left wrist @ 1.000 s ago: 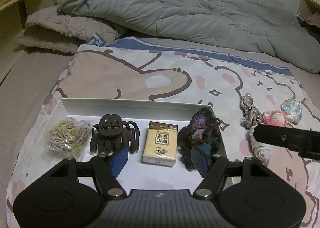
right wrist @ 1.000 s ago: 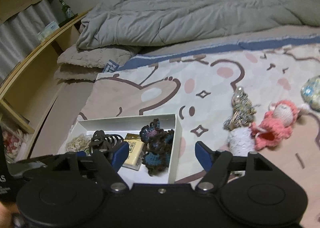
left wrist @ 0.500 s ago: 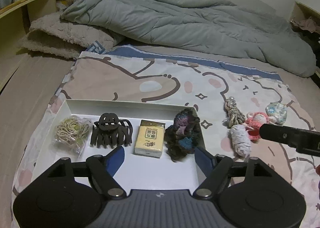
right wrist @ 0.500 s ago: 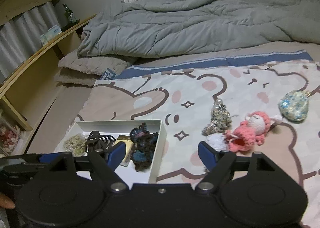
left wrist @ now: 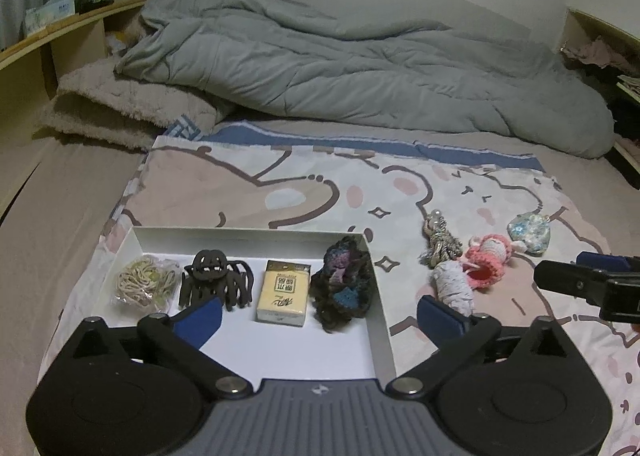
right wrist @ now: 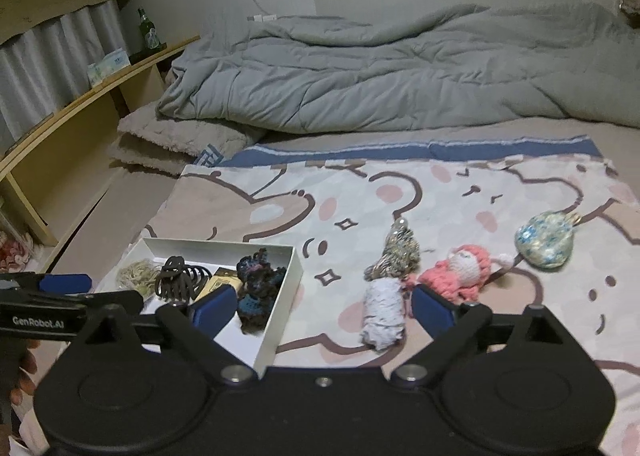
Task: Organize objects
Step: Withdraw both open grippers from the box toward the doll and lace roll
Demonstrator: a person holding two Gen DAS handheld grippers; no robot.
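A white box [left wrist: 256, 233] [right wrist: 287, 288] on the bed holds rubber bands [left wrist: 145, 282], a dark hair claw [left wrist: 216, 280], a yellow packet [left wrist: 285, 291] and a dark crocheted piece [left wrist: 343, 288]. To its right on the blanket lie a braided charm [right wrist: 396, 252], a white knit piece [right wrist: 382, 314], a pink crocheted doll [right wrist: 460, 270] and a blue speckled pouch [right wrist: 545, 240]. My left gripper [left wrist: 319, 317] is open and empty above the box's near end. My right gripper [right wrist: 322, 306] is open and empty, between the box and the white knit piece.
A grey duvet [left wrist: 360, 68] and a folded fleece blanket [left wrist: 128, 112] lie at the back of the bed. A wooden shelf [right wrist: 80, 96] with a bottle runs along the left. The cartoon-print blanket [left wrist: 304, 184] stretches beyond the box.
Both grippers have pulled back and risen, so the box and loose items look smaller and farther away. The left gripper's fingers have spread wider. No object moved.
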